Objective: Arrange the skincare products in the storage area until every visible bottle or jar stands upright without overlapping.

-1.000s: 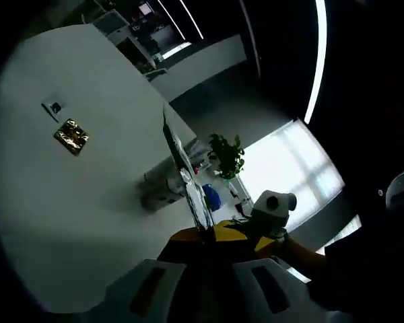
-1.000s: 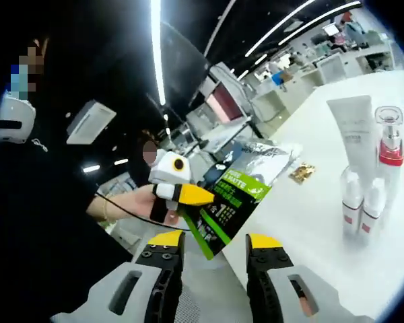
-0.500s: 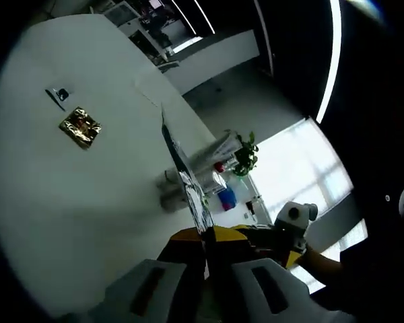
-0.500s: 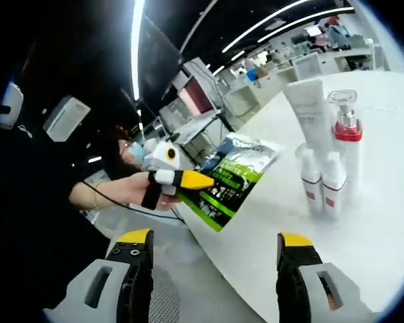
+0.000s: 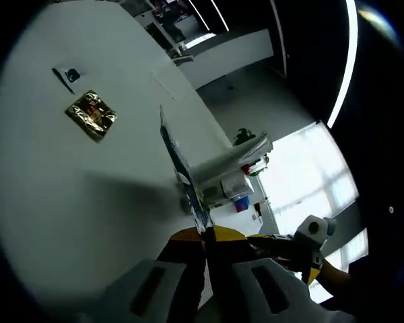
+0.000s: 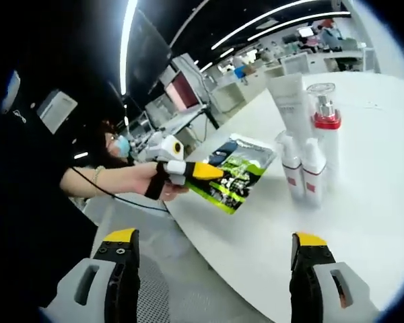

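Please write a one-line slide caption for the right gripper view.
Left gripper holds a green printed sachet over the white table.

One tube [image 6: 291, 98], three bottles [image 6: 325, 142], one pouch [image 6: 236, 173], one gold sachet [image 5: 91, 115].

A broad white table [image 6: 363, 222] with a curved edge carries the scene; in the left gripper view its pale top [image 5: 67, 202] takes up most of the left side. Beyond it the room is a dim, open office with a dark ceiling crossed by long, thin light strips [image 6: 126, 33], one of them a bright curved band [image 5: 343, 67] in the left gripper view. A large bright window [image 5: 303, 168] glows past the table's far edge, with a small green plant [image 5: 244, 136] before it. Grey floor [image 5: 256, 101] stretches toward a low white wall or counter [image 5: 236, 57]. In the right gripper view, rows of desks and monitors [image 6: 188, 94] recede into the distance, and the floor below the table edge [image 6: 188, 282] is grey.
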